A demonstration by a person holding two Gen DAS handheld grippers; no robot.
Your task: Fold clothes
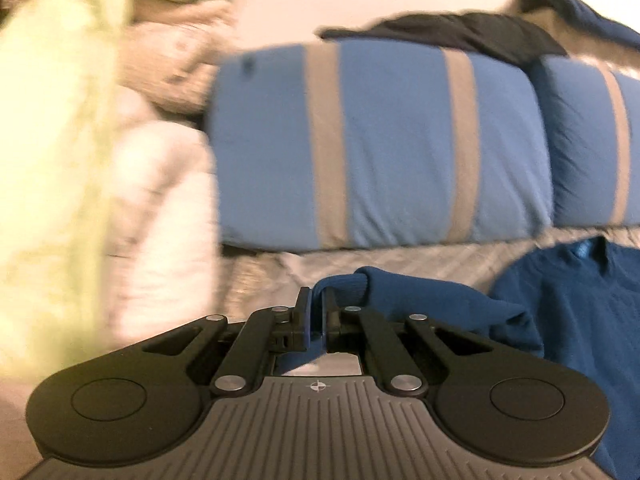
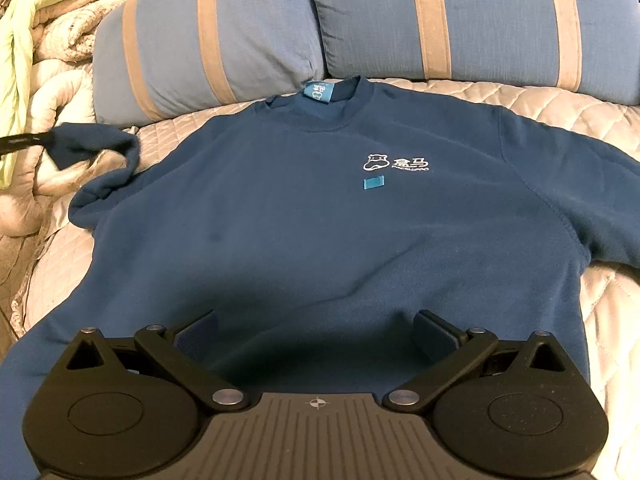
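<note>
Below the striped pillows [image 2: 256,36], blue sweatshirt [image 2: 312,216] lies flat on the quilt [image 2: 540,100]. Left gripper [image 1: 317,300] pinches its sleeve cuff [image 1: 344,280], lifted near the quilt's edge; right gripper [image 2: 316,332] hovers wide open over the hem.

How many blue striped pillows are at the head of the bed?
2. One striped pillow lies on the left, the other pillow on the right, both behind the blue sweatshirt. Others may be hidden.

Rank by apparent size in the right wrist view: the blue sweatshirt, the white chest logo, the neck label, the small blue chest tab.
1. blue sweatshirt, filling most of the view
2. white chest logo
3. neck label
4. small blue chest tab

The label lies farther away, so its lead over the tab is firm.
</note>
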